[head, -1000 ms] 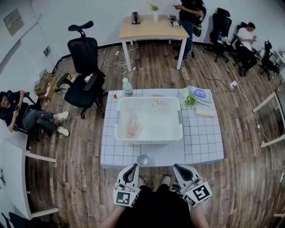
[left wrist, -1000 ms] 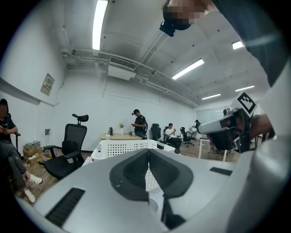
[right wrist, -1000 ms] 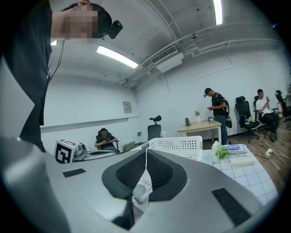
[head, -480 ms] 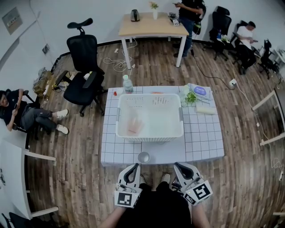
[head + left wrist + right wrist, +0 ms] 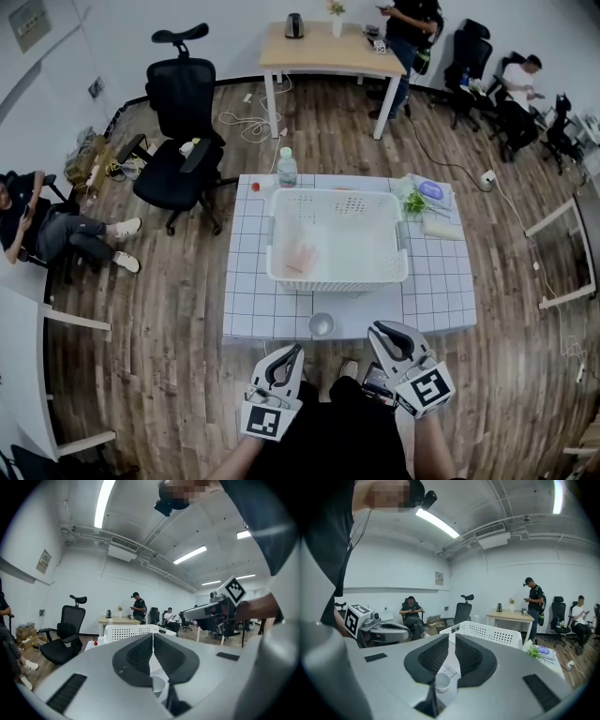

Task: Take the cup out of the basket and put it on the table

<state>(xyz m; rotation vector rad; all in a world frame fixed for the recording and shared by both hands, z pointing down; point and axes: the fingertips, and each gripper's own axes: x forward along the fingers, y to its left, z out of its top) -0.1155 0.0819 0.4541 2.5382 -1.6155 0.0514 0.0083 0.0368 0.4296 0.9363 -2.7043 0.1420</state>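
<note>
A small pale cup (image 5: 322, 324) stands upright on the white gridded table (image 5: 251, 305), close to the front edge and just in front of the white basket (image 5: 337, 277). Both grippers hover at that front edge, nearer to me than the cup. My left gripper (image 5: 292, 350) is shut and empty, to the cup's lower left. My right gripper (image 5: 379, 329) is shut and empty, to the cup's right. In the left gripper view the cup (image 5: 158, 685) shows below the closed jaws; in the right gripper view the cup (image 5: 442, 682) does too.
A pink thing (image 5: 300, 255) lies inside the basket. Behind it stand a water bottle (image 5: 287, 167) and a small red thing (image 5: 254, 186); greens (image 5: 415, 202), a packet (image 5: 432, 190) and a white roll (image 5: 441, 232) lie at the right. An office chair (image 5: 183, 141) stands to the left; people are around the room.
The head view has shifted, so the table sits a little further right and lower in the picture. The cup stays in place on the table. Both grippers stay shut near the front edge.
</note>
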